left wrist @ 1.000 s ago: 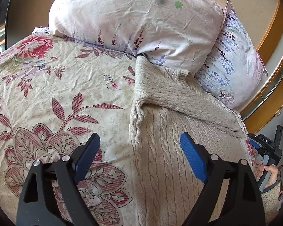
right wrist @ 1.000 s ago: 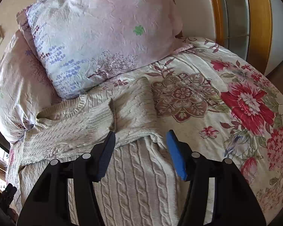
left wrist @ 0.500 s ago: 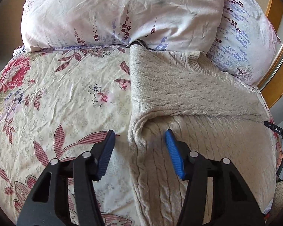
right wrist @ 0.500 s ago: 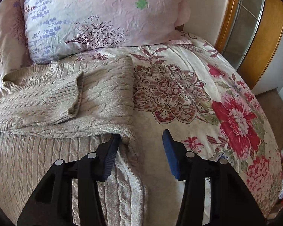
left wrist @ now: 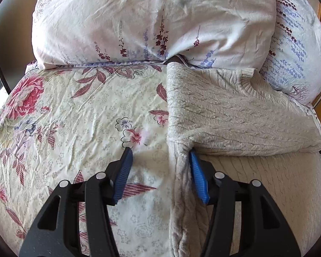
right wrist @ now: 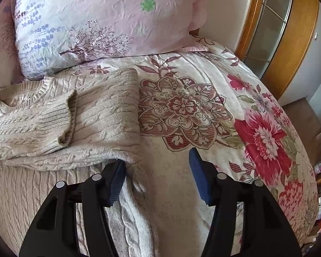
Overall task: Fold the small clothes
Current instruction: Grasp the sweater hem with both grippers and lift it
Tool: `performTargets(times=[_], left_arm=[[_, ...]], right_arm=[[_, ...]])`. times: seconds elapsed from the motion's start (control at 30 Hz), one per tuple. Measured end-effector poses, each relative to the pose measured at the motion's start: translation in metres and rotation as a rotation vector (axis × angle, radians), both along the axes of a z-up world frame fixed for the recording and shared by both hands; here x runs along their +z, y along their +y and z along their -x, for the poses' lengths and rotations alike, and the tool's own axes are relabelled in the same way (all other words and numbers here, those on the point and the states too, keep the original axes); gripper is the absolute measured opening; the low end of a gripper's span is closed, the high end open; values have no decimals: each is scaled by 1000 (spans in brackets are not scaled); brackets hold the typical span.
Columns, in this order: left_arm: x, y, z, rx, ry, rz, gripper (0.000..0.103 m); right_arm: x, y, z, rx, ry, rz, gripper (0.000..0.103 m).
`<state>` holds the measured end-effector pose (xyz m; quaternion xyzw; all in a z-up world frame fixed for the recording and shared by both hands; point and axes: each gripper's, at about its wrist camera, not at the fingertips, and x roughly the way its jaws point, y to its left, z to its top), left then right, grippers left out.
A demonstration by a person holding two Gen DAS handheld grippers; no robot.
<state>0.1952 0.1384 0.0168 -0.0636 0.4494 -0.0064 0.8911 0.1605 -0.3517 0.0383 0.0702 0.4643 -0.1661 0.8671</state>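
Floral bedspread (left wrist: pixel 79 115), pillows (left wrist: pixel 152 17) at far end. Left view: sweater (left wrist: pixel 235 115) lying right of centre, sleeves folded across the chest. Left gripper (left wrist: pixel 159 160) is straddling its left side edge, jaws apart, not pinching; a second ago they were wider and further back. Right view: right gripper (right wrist: pixel 156 160) is straddling the sweater's right edge, jaws opening, cloth by the left pad, unclamped. Step: grabbing both sides. Next, I'd say: clamp both edges, fold lengthwise.
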Motion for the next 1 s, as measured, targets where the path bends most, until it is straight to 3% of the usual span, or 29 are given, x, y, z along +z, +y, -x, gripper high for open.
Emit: performTargets(times=[0.1, 0.27, 0.37, 0.63, 0.73, 0.83, 0.97, 1.0], left_arm=[[6, 7, 25, -44, -6, 73, 68], [8, 23, 70, -105, -9, 231, 68], [3, 25, 91, -125, 6, 303, 61], [-6, 28, 139, -154, 15, 477, 45], [-9, 25, 158, -162, 14, 513, 40], [-14, 23, 179, -175, 27, 573, 32], [-14, 17, 210, -201, 25, 593, 30], [-14, 16, 215, -208, 33, 600, 30]], right_arm=[[8, -5, 25, 41, -44, -126, 60], [8, -22, 76, 76, -92, -390, 60], [1, -29, 106, 70, -100, -523, 59], [-15, -22, 169, 126, -149, -789, 43], [-16, -13, 190, 172, -158, -850, 32], [-14, -1, 212, 232, -168, -913, 29], [-20, 20, 230, 295, -142, -969, 29], [-21, 23, 233, 305, -146, -975, 25]])
